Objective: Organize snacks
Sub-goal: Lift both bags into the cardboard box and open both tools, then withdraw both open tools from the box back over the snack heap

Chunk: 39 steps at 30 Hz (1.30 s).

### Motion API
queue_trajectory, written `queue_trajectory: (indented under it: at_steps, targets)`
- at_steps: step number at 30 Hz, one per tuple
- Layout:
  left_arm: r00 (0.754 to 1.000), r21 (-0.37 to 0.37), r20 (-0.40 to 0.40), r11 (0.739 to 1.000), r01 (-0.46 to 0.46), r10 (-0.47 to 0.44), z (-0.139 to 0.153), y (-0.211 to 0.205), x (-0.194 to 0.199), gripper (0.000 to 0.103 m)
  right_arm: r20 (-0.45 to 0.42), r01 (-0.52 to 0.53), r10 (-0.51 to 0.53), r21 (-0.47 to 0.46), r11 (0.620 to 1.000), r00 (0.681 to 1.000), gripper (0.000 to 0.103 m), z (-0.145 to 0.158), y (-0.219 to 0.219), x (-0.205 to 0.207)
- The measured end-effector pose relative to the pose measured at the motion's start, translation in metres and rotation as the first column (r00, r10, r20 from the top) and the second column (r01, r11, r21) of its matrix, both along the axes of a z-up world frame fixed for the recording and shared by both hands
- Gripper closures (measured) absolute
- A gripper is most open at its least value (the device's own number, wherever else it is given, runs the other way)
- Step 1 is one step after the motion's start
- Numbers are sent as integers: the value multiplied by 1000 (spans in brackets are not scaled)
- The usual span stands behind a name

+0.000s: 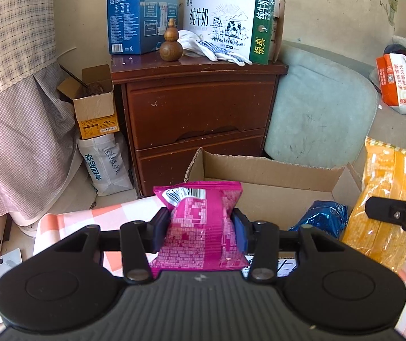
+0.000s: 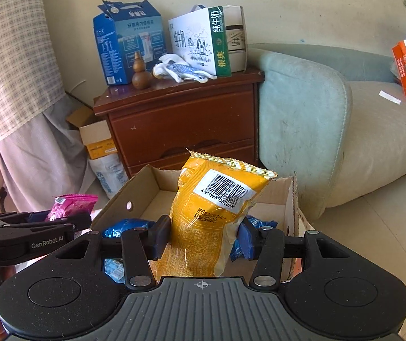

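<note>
My left gripper (image 1: 201,228) is shut on a pink snack packet (image 1: 200,227) and holds it upright at the near left rim of an open cardboard box (image 1: 259,167). My right gripper (image 2: 203,237) is shut on a yellow snack bag (image 2: 217,213) and holds it upright over the same box (image 2: 151,182). Blue snack packets (image 1: 323,217) lie inside the box, also in the right wrist view (image 2: 123,228). The yellow bag (image 1: 384,199) shows at the right of the left wrist view. The pink packet (image 2: 72,206) and left gripper (image 2: 69,221) show at the left of the right wrist view.
The box stands on an orange-checked cloth (image 1: 112,213). Behind it is a brown nightstand (image 1: 200,108) bearing milk cartons (image 1: 225,25), a wooden gourd (image 1: 171,42) and gloves. A pale blue sofa (image 1: 319,110) is at right, a small cardboard box (image 1: 95,105) and curtain at left.
</note>
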<state>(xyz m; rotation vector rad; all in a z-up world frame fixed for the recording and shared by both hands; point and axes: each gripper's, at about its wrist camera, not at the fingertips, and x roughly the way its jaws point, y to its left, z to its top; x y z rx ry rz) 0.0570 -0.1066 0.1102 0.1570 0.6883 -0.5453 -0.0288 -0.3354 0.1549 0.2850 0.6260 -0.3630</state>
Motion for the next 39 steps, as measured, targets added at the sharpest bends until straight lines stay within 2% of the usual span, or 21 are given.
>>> queue_trajectory:
  at_steps: [8,16,17,18,20,22,24,28,39]
  targets:
    - [1000,-36,-3,999,9,-9,-2,-29,20,58,7,90,-90,15,996,996,54,-9,-17,16]
    - [999,-57,-46,998,17,-20,-17,-57,35,57,-22,156,-156,-6,988,987,52,-26,-32,34]
    - [999,-57,-51,998,12,-15,-20,-60,37,50,-20,159,-159,-6,987,987,52,-28,-33,35]
    - [998,-57,-54,998,10,-13,-22,-62,37,45,-19,164,-164,-1,986,986,48,-30,-35,36]
    - [999,-57,-49,998,2,-5,-26,-64,36,26,-33,170,-170,17,985,985,39,-32,-38,39]
    - [999,-52,-48,999,-13,10,-24,-64,34,20,-29,186,-185,33,982,982,32,-33,-39,37]
    - [999,-47,-47,999,-12,10,-20,-63,33,18,-24,180,-179,40,983,984,27,-32,-39,36]
    - [999,-35,-32,999,-32,31,-12,-56,29,11,-15,163,-162,53,985,987,23,-29,-36,32]
    - [999,27,-41,999,-28,29,-3,-25,15,9,-30,31,-30,7,1000,999,18,-22,-8,33]
